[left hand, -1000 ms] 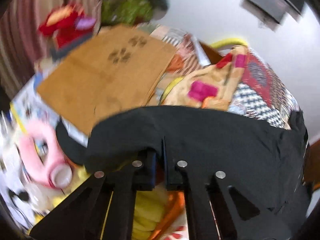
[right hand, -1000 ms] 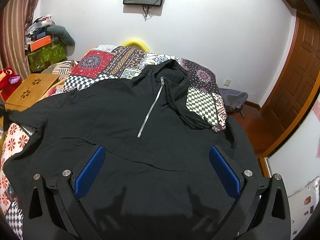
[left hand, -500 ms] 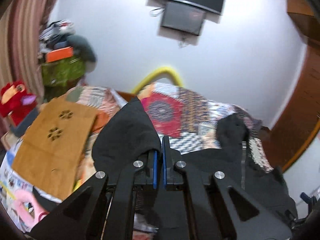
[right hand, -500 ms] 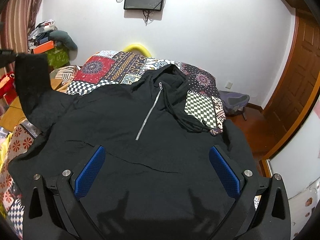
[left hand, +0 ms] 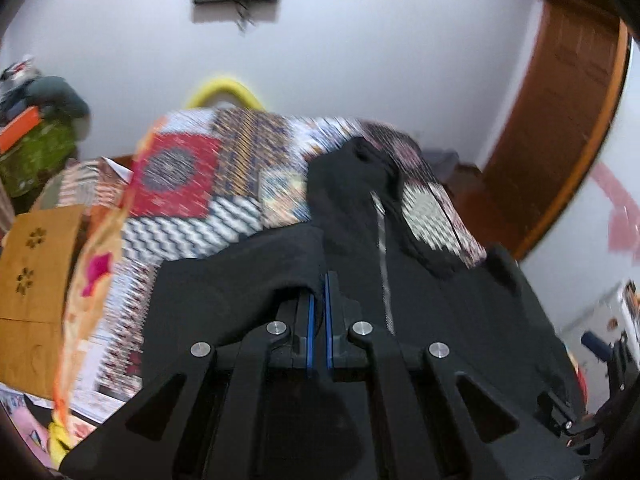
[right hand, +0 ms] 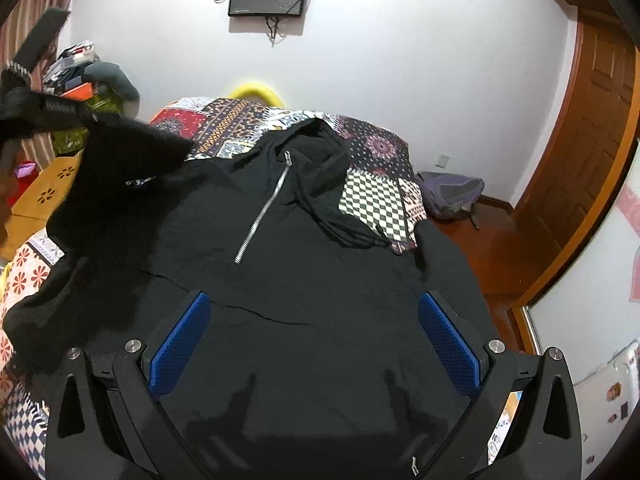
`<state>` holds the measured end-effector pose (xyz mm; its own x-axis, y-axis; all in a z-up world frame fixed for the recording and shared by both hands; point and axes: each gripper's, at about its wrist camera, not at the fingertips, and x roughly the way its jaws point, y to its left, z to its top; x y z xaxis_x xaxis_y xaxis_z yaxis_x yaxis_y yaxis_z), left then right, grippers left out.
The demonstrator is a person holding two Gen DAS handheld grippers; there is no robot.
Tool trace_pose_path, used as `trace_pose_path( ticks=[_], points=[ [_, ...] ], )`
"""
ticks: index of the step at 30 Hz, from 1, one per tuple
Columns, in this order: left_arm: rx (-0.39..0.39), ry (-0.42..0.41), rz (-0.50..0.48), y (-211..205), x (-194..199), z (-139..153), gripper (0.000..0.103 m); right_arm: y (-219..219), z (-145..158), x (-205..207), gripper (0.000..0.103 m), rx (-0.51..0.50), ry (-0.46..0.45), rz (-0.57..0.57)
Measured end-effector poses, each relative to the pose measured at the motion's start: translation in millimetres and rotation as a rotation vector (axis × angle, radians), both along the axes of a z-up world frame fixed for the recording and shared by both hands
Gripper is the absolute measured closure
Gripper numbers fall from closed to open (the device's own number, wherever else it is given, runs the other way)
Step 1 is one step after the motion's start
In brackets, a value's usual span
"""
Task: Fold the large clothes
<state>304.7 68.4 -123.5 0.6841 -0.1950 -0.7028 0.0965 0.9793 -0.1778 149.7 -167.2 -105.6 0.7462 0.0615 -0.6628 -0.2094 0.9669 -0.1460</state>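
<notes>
Your left gripper point(left hand: 317, 300) has its jaws clamped on a sleeve point(right hand: 120, 168) of the black hoodie point(right hand: 304, 280), holding it raised over the garment's left side. Your right gripper point(right hand: 314, 344) hovers above the hoodie's lower front with its jaws spread wide and empty. The hoodie lies front-up, zipper point(right hand: 262, 216) showing, on the patchwork-covered bed point(right hand: 376, 196).

Matt black cloth hoodie point(right hand: 304, 280) — metal zip point(right hand: 264, 212).
</notes>
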Motion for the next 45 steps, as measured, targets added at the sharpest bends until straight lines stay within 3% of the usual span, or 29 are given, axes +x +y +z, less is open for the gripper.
trace_pose_path(
  ticks=[4,6,11,17,22,26,31,35,39,45],
  points=[
    [0.017,0.12,-0.086,-48,8,-40,0.1,-6,-4,1,0.0,-0.004,0.016,-0.009],
    [0.076,0.175,-0.124,-69,7,-60,0.1,-7,-5,0,0.0,-0.011,0.018,-0.01],
    [0.131,0.277,-0.175,-87,-3,-97,0.097,-9,-7,-2,0.0,-0.014,0.024,-0.011],
    [0.049,0.406,-0.201,-78,-17,-127,0.082,-4,-7,-2,0.0,-0.027,0.031,-0.003],
    [0.094,0.338,-0.218,-63,-45,-115,0.078,6,-3,-3,0.0,-0.053,0.018,0.015],
    [0.094,0.249,-0.198,-38,-64,-88,0.052,18,1,1,0.0,-0.068,0.008,0.036],
    [0.132,0.126,-0.096,12,-86,-50,0.044,42,12,10,0.0,-0.081,-0.005,0.097],
    [0.14,0.076,0.009,52,-99,-36,0.038,70,22,19,0.0,-0.082,-0.014,0.178],
    [0.171,0.084,0.105,90,-106,-41,0.037,105,19,31,0.0,-0.091,0.01,0.261],
    [0.158,0.128,0.165,125,-126,-61,0.037,163,-8,45,0.0,-0.14,0.088,0.398]
  ],
)
